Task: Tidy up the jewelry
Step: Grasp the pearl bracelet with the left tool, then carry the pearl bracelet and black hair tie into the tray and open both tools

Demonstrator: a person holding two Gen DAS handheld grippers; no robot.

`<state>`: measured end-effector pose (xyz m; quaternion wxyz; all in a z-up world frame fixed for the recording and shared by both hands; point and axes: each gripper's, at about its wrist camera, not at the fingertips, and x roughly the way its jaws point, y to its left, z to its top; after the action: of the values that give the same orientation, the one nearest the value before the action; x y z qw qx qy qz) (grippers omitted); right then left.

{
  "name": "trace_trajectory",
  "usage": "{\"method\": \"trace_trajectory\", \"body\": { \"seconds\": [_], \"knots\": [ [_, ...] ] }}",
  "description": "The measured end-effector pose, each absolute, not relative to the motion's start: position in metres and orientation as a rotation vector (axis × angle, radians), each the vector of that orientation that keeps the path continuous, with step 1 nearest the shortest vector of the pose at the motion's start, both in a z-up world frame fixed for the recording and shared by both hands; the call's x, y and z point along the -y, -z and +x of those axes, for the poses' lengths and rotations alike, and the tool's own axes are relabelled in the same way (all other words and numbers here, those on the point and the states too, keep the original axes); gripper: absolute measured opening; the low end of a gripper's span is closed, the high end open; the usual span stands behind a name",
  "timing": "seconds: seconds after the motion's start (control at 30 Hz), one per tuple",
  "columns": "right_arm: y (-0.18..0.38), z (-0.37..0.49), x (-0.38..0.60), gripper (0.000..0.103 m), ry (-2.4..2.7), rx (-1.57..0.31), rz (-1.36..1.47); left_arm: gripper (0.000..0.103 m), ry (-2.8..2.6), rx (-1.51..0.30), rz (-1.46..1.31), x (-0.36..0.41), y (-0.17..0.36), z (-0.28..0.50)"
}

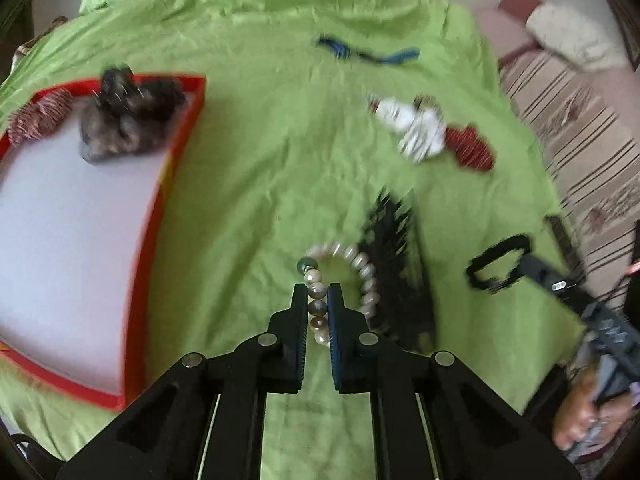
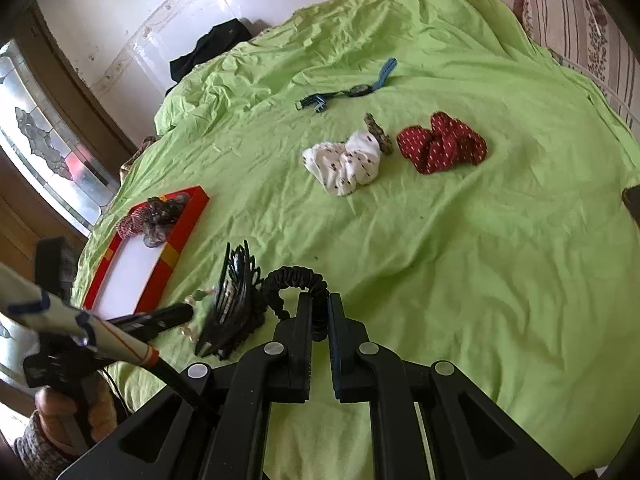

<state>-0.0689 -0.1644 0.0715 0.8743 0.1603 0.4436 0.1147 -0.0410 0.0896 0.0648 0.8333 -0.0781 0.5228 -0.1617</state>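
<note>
From my left claw (image 1: 317,304) I look down at the green bed sheet (image 1: 248,200). This claw is clenched on the pearl bracelet (image 1: 352,264). Some beads sit between the two fingers and the rest of the loop curls out in front. The black comb clip (image 1: 394,256) lies just to the right of the bracelet, touching it or nearly so; I cannot tell which. The red box (image 1: 176,160) is far off to the bracelet's left, with a dark scrunchie (image 1: 128,120) and a striped pink one (image 1: 40,116) already inside at the far end. I think the bracelet should go in there too. The beads are round and slippery, so they could roll out of my grip when I lift. The loop could also snag on the clip's teeth and drag it along.

From my right claw (image 2: 319,312) I see the same bed. This claw is clenched on the black coil hair band (image 2: 296,280), with its loop sticking up between the fingers. The comb clip sits just left of the band, against it. Farther from the band lie a white scrunchie (image 2: 344,164), a red scrunchie (image 2: 440,146) and a blue watch (image 2: 356,90). My two claws are close together here, so they could bump when I move.
</note>
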Motion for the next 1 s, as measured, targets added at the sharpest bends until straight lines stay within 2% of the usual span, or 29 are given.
{"method": "trace_trajectory", "body": {
  "seconds": [0.23,0.4,0.67,1.0],
  "knots": [
    [-0.109,-0.07,0.142,0.008,-0.286,-0.866,0.29,0.009,0.357,-0.945,-0.261,-0.144,-0.141,-0.063],
    [-0.134,-0.06,0.099,0.008,-0.381,-0.855,0.244,0.009,0.276,-0.884,-0.274,-0.197,-0.168,-0.063],
    [-0.136,-0.031,-0.011,0.008,-0.564,-0.925,0.176,0.009,0.103,-0.984,-0.33,-0.289,-0.131,-0.031],
    [-0.088,0.025,-0.128,0.008,-0.63,-1.061,0.117,0.009,0.008,-1.007,-0.364,-0.344,-0.093,0.032]
  ]
}}
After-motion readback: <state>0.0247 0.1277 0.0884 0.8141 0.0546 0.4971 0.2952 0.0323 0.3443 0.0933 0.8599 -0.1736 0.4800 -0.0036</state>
